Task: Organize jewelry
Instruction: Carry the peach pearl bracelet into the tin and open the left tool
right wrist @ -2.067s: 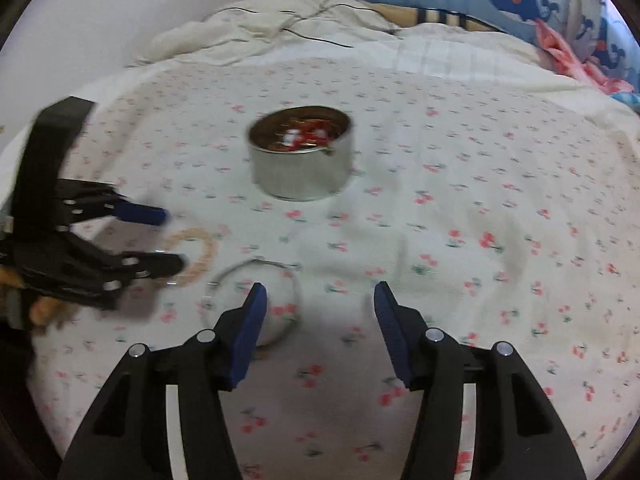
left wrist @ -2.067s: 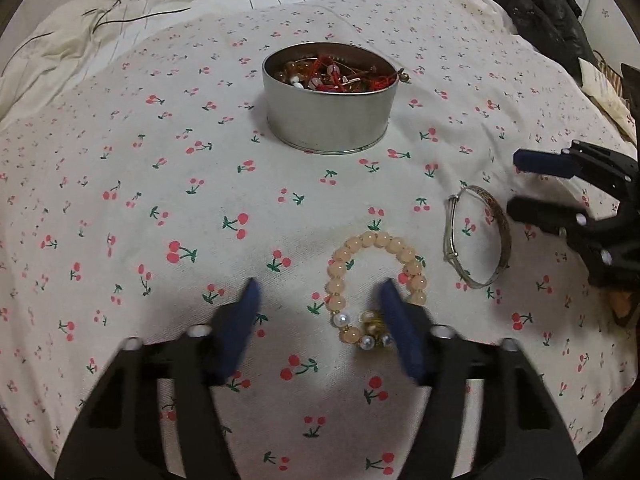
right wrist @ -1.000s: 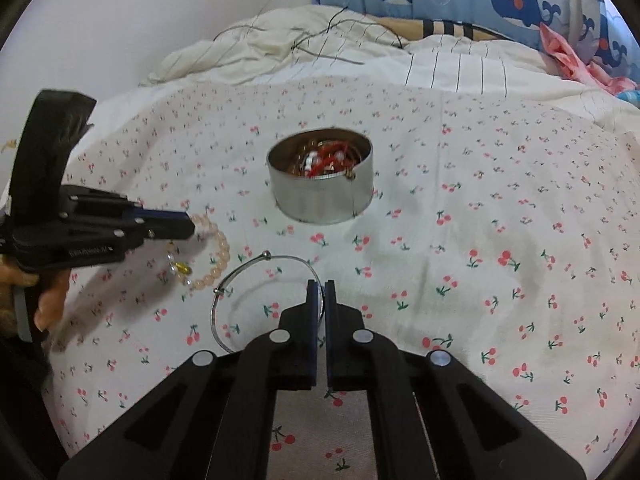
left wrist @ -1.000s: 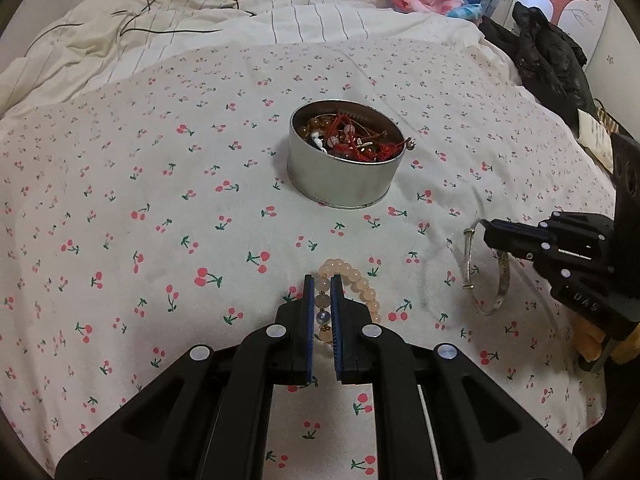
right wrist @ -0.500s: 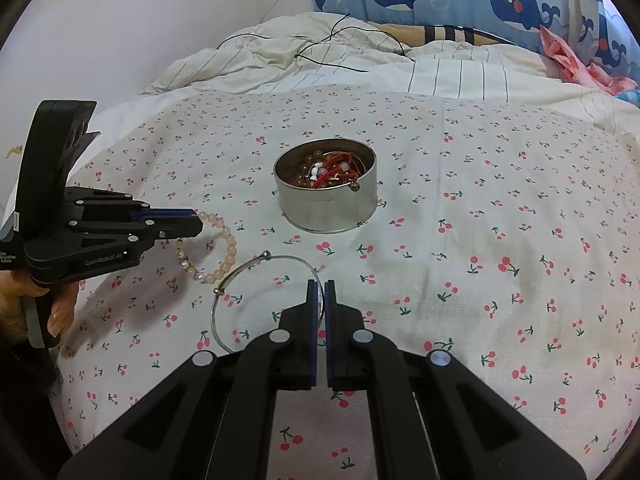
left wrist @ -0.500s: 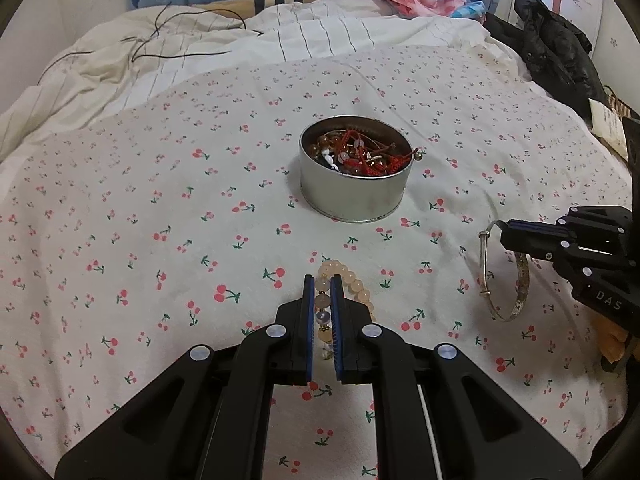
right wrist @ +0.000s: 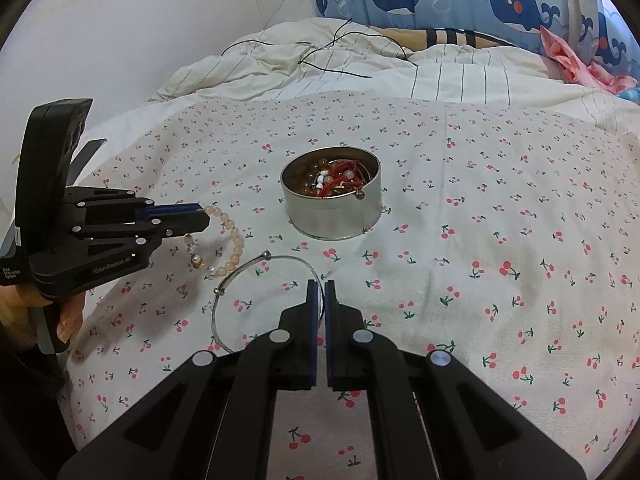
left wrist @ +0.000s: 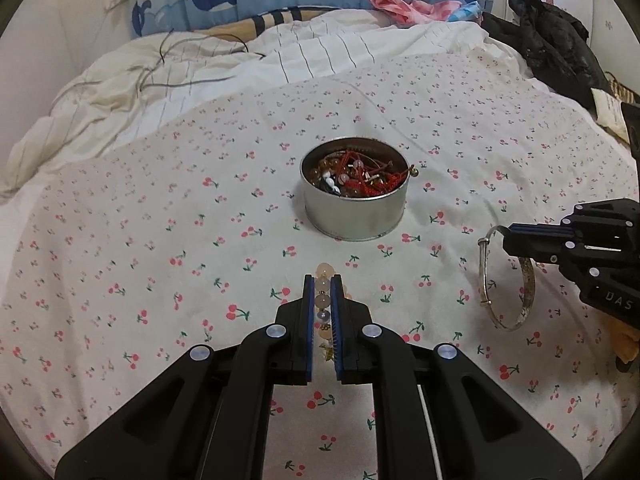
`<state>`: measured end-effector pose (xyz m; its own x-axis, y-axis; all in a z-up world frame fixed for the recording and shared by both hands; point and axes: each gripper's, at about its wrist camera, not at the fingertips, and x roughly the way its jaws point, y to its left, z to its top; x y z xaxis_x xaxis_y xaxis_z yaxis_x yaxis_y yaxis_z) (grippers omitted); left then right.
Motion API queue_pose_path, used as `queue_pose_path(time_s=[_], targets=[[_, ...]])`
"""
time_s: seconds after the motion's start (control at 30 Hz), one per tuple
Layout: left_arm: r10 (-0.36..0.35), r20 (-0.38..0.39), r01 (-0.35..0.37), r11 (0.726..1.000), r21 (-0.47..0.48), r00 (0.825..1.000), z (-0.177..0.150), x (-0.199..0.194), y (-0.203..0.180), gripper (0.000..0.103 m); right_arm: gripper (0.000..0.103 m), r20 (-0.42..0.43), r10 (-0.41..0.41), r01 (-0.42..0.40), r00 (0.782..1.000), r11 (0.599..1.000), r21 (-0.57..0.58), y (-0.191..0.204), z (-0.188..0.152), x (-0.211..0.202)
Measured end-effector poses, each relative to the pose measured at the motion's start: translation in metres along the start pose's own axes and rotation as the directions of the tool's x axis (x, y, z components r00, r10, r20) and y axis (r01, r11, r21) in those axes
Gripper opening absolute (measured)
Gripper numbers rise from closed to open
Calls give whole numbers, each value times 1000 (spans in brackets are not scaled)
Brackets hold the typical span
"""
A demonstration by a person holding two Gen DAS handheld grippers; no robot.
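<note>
My left gripper [left wrist: 322, 280] is shut on a peach bead bracelet [left wrist: 322, 301] and holds it above the cherry-print sheet; in the right wrist view the bracelet [right wrist: 234, 242] hangs from the left gripper [right wrist: 205, 216]. My right gripper [right wrist: 321, 283] is shut on a thin silver bangle [right wrist: 256, 265], lifted off the sheet; the bangle [left wrist: 527, 280] hangs from the right gripper [left wrist: 508, 238] in the left wrist view. A round metal tin [left wrist: 356, 211] full of red cord and bead jewelry stands ahead of both grippers, also in the right wrist view [right wrist: 332, 212].
The cherry-print sheet [left wrist: 160, 240] covers the bed. A rumpled striped duvet [left wrist: 240, 68] with a black cable lies behind the tin. Black clothing [left wrist: 560, 52] is at the far right. A wall [right wrist: 120, 20] borders the left side.
Both grippers closed on their pieces, the left on the bead bracelet and the right on the bangle, and then lifted them up off the sheet.
</note>
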<state>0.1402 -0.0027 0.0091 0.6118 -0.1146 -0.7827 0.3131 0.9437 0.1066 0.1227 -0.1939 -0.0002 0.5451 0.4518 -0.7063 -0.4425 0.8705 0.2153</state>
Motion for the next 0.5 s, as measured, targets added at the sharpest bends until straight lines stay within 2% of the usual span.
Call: queue_pose_path(time_s=[0.1,0.3,0.5], targets=[[4,16,-4,1000,1,1000,4,-6,-1,7,4,8,7,-7,1000,1000,5,-1,1,-4],[-40,73,46,996,-81,997,22,-29,11,7,4,32,24,-26,999,999,35,-7,5,-13],[-53,89,64,991,-118,995,56,-31,10,7,4,60,29,-34,998,996,78,-20,9,-26]])
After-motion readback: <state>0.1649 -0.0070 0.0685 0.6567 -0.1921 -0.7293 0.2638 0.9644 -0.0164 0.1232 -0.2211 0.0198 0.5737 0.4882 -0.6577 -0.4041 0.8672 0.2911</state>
